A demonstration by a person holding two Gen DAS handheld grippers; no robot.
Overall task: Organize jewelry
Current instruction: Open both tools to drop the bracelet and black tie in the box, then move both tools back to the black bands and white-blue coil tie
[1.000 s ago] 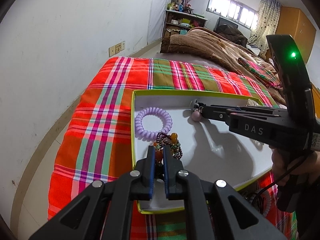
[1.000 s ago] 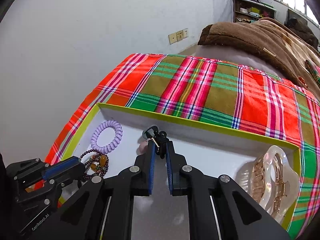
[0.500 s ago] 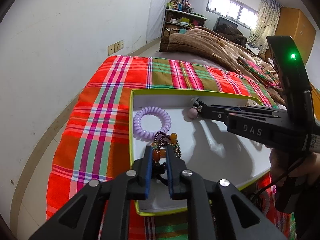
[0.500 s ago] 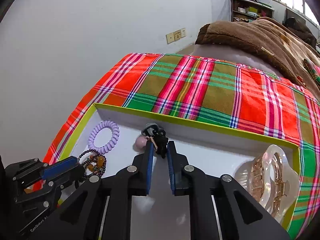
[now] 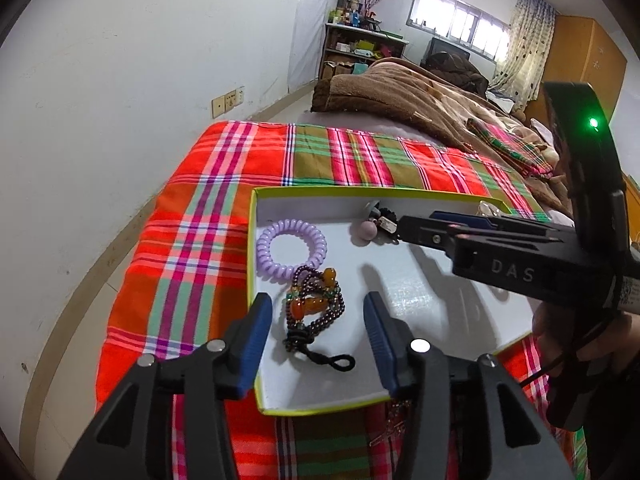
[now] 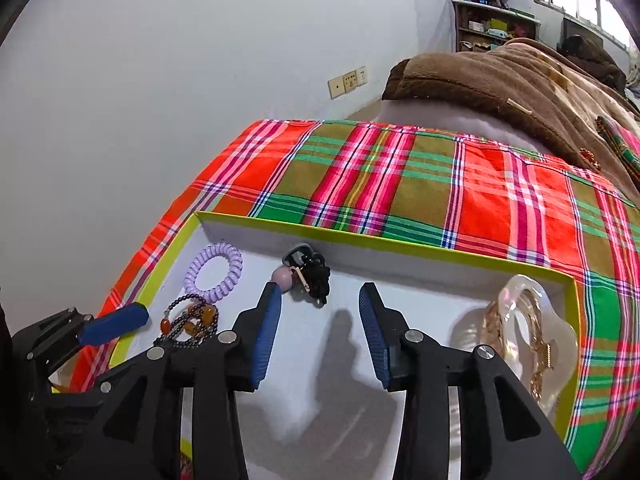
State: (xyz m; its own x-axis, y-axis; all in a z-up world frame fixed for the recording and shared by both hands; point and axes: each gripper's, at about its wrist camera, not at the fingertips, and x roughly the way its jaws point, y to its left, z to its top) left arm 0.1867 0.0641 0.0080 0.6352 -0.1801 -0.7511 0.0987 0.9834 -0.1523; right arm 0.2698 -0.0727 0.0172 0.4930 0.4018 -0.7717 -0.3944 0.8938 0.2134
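Left wrist view: the left gripper [image 5: 316, 320] has just opened wide, dropping the bead bracelet [image 5: 316, 308] in the tray [image 5: 320, 410]. The right gripper [image 6: 320, 320] opened too, empty.

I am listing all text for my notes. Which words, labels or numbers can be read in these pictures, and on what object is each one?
"DAS": on the side of the right gripper.
White label at that gripper's handle: print too small to read.
No other text is readable.

This is a bedroom in a home: a bed with a red plaid cotton sheet [image 5: 224, 216], a brown fleece blanket [image 5: 400, 96], a curtained window [image 5: 460, 26] and a cluttered wooden shelf [image 5: 352, 50].
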